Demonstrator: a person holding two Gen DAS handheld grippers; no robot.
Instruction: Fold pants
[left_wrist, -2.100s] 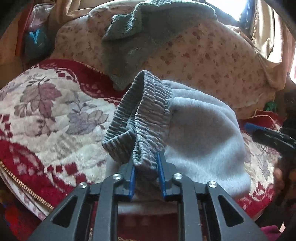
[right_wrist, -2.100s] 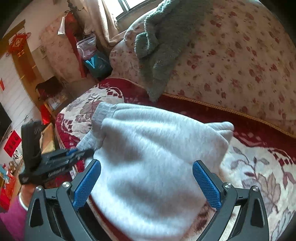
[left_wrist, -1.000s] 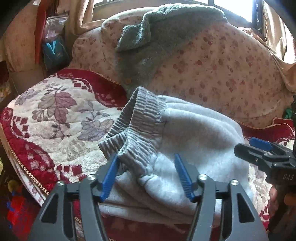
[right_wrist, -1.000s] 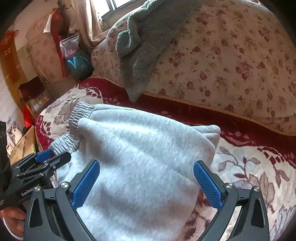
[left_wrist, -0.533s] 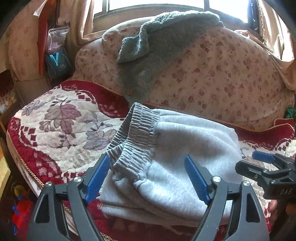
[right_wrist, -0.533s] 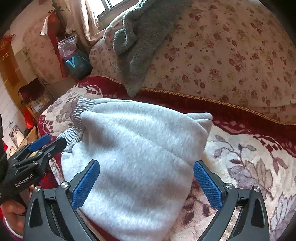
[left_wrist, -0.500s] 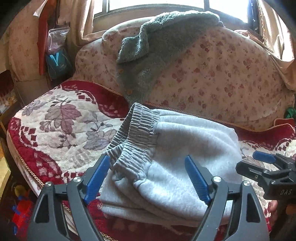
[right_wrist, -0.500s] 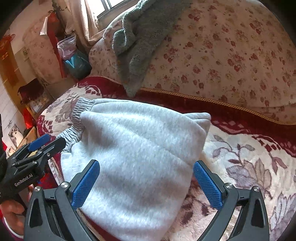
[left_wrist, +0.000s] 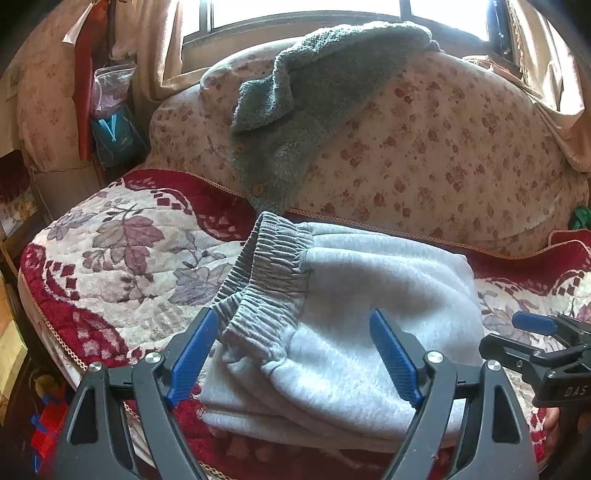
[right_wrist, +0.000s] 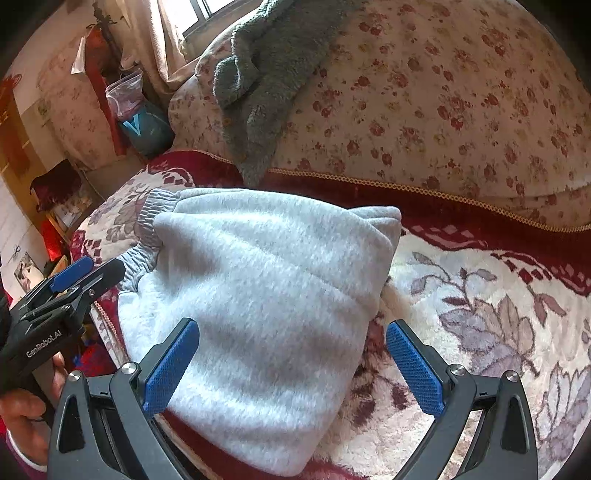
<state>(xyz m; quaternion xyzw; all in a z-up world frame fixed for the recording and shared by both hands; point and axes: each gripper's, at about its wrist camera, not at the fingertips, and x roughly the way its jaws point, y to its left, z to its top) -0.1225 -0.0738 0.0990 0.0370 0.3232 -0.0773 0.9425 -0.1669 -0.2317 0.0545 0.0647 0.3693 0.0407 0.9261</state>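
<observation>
The left claw (left_wrist: 291, 350) stood wide open at 6 o'clock, gripping nothing, its blue pads (left_wrist: 192, 354) either side of the folded grey sweatpants (left_wrist: 369, 314) on the sofa cover (left_wrist: 122, 251). The right claw (right_wrist: 291, 365) was equally spread and empty above the same bundle. The pants' lower layers were hidden underneath. At 12 o'clock a green fleece jacket (left_wrist: 317, 96) draped the backrest (left_wrist: 443, 155), its top cut off.

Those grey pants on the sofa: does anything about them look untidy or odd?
Slightly. The pants lie folded in a bundle, but the ribbed waistband is bunched and puckered at the left end, and the layers beneath stick out unevenly at the front edge. No damage shows.
</observation>
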